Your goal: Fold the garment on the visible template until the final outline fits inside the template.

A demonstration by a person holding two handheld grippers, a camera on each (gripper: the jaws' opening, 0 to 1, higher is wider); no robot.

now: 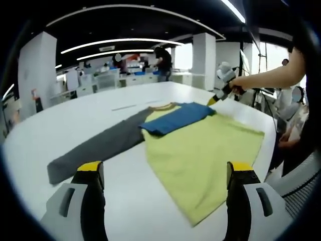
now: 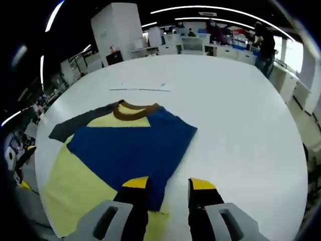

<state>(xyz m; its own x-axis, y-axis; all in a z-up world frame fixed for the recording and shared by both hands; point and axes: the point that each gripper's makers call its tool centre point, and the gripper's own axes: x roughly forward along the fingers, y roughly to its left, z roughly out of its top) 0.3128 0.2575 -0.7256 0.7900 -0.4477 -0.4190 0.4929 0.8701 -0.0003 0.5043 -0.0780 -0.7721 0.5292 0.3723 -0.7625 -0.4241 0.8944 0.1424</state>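
Observation:
A long-sleeved shirt lies flat on the white table (image 1: 65, 115). Its yellow-green body (image 1: 200, 155) is in front of me, and the brown collar (image 1: 161, 106) points away. The grey sleeve (image 1: 95, 145) stretches out to the left. The blue sleeve (image 1: 180, 116) is folded across the chest. My left gripper (image 1: 165, 169) hovers wide open over the shirt's near left edge. The right gripper (image 1: 212, 101), held by a hand, hangs at the blue sleeve's far end. In the right gripper view, the right gripper (image 2: 169, 185) is open just above the blue sleeve's (image 2: 125, 150) edge, with nothing between its fingers.
A thin line mark (image 2: 143, 89) lies on the table beyond the collar (image 2: 135, 110). A person's arm (image 1: 271, 78) reaches in from the right, where the table edge and a chair (image 1: 301, 175) are close. Desks and people (image 1: 163, 59) stand at the back.

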